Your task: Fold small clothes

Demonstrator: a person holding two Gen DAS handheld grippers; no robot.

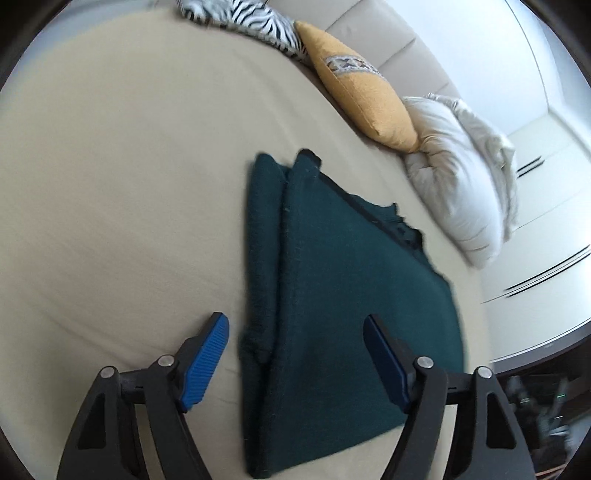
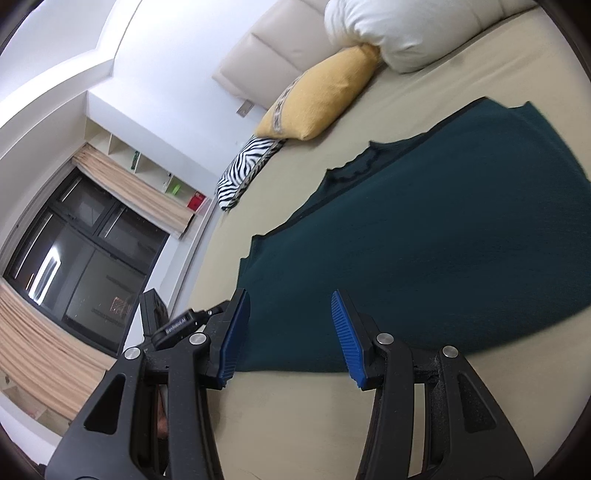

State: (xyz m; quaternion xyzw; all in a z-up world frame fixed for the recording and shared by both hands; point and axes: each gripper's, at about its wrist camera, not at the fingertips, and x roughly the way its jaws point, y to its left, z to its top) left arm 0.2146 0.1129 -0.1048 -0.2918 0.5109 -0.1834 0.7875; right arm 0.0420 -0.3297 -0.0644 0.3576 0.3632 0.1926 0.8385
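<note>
On the beige bed sheet (image 1: 110, 184), below the yellow square cushion (image 1: 364, 99): dark green knitted garment (image 1: 351, 295), partly folded flat, one strip doubled under. Left claw (image 1: 295, 360) and right claw (image 2: 290, 334) gape empty above it, apparently poised for the next fold.

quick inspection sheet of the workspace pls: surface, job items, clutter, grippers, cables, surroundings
Surface: beige bed sheet, mostly smooth.
Job's things: dark green garment, lying flat, one side strip folded in.
Clutter: yellow cushion, zebra-print cushion and white pillow along the headboard, apart from the garment.
Grippers: left gripper open over the garment, holding nothing; right gripper open at the garment's near edge, holding nothing.
Cables: nothing seen.
Surroundings: dark window with a rolled blind, wall shelf with small items, white wardrobe doors.
</note>
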